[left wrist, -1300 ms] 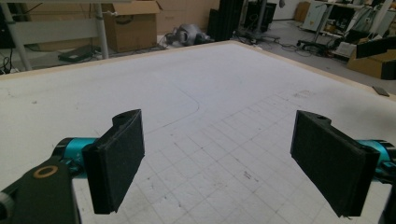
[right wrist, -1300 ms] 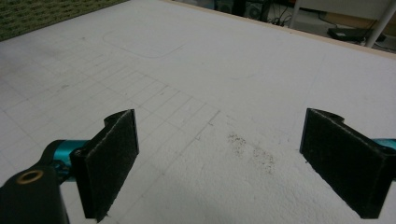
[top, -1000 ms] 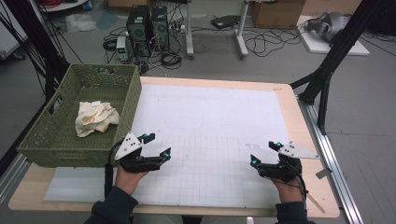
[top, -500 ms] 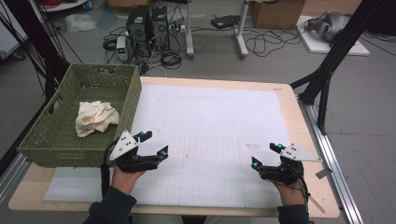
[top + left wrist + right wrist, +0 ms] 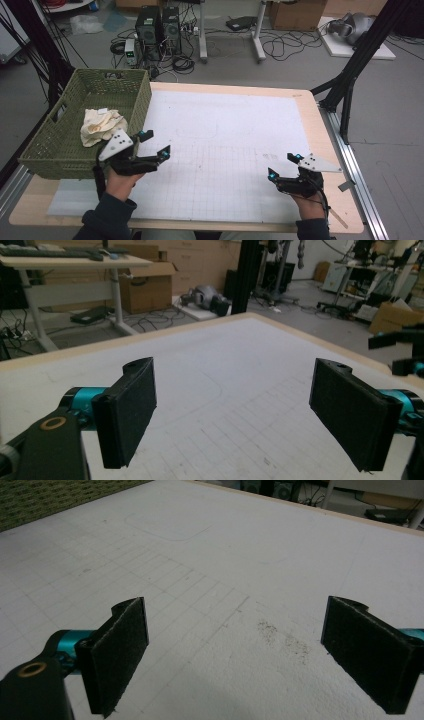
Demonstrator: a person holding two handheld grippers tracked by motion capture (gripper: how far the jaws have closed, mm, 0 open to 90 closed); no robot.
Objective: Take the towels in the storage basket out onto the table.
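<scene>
Lifted and swung toward the green wicker basket [image 5: 65, 142] since half a second ago, the left gripper [image 5: 155, 141] now hovers just beside its near right corner, jaws spread wide and empty, while the right gripper [image 5: 283, 166] waits low over the white mat [image 5: 225, 125], likewise spread. A crumpled cream cloth [image 5: 102, 126], the basket's sole visible content, lies inside; clearing the wall first, then descending onto a raised fold, looks the surest grab.
</scene>
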